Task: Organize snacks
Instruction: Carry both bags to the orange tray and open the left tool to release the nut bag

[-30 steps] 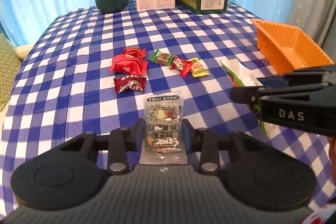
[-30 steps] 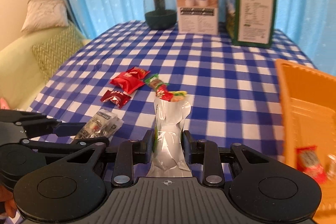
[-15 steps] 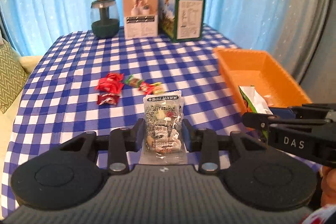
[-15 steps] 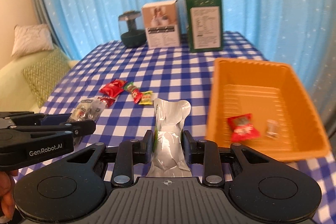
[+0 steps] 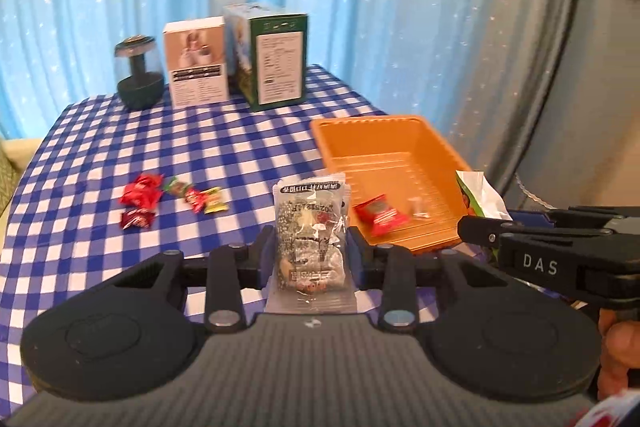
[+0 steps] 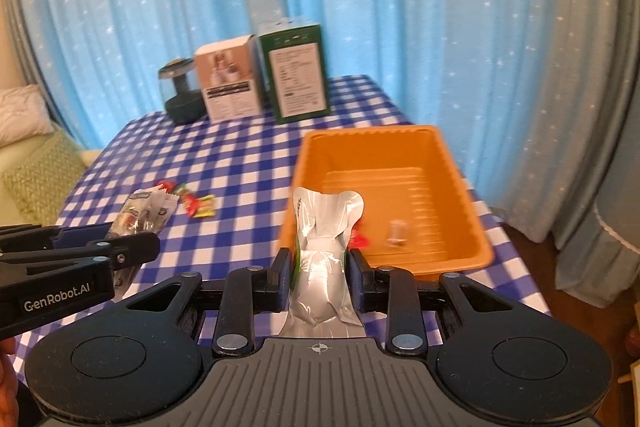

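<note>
Seen on a blue-and-white checked cloth (image 5: 224,147): a ribbed orange plastic tray (image 5: 400,131) holding a crinkled red wrapper (image 5: 378,215) and a small clear one (image 5: 418,207), loose foil candies (image 5: 140,193) well apart to its left, and two upright cardboard boxes (image 5: 264,67) beside a dark jar (image 5: 140,75) at the far edge. Pinched upright in the left gripper (image 5: 308,251), above the cloth just short of the tray's near rim: a clear printed packet (image 5: 309,227). Clamped in the right gripper (image 6: 320,271), tilted downward over the tray's near corner: a smooth silver pouch (image 6: 324,227) with a green edge.
</note>
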